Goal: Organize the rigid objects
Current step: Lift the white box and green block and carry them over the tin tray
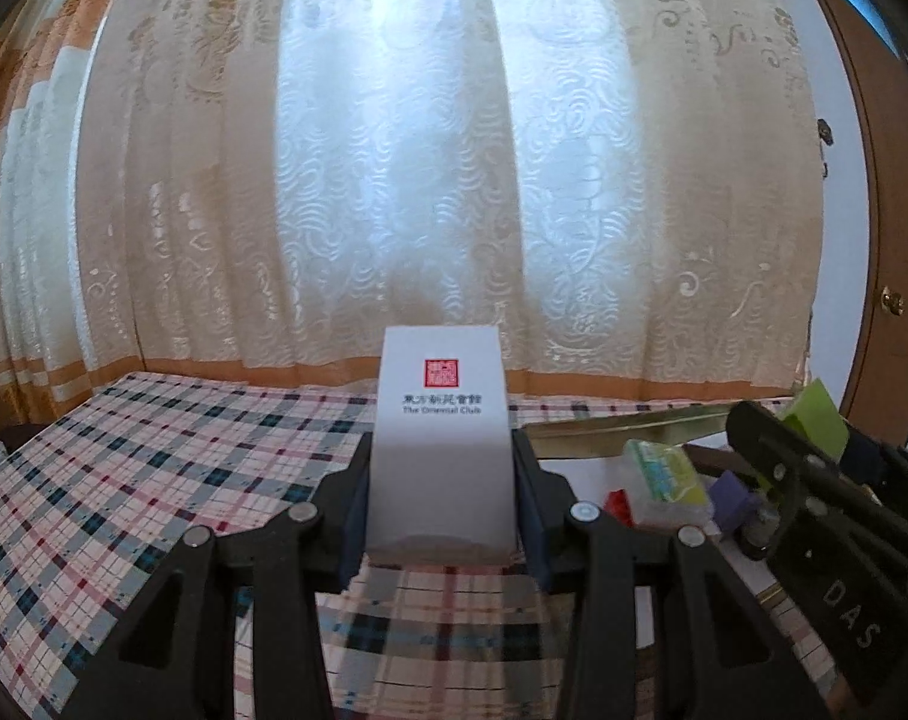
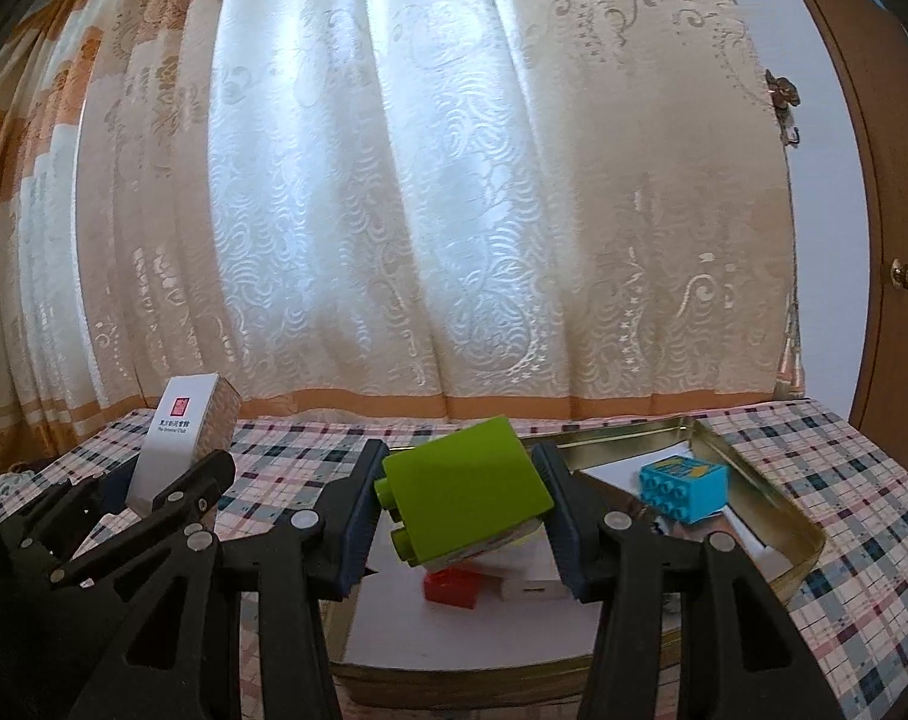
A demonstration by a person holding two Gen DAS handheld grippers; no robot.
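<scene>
Both grippers loaded, carried clear of the plaid tablecloth (image 1: 124, 480) — drop risk on the green one.

Left gripper (image 1: 442, 498) was clamped partway shut on the white carton (image 1: 442, 420), upright, long axis vertical, logo face toward the camera. Right gripper (image 2: 460, 498) pinched the green block (image 2: 466, 492) above the gold tin tray (image 2: 802, 540), tilted, studs pointing lower-left. The skewed grip could have let it twist out onto the red block (image 2: 451, 588) or blue block (image 2: 682, 486) — the carton's smooth sides could have slid too.
</scene>
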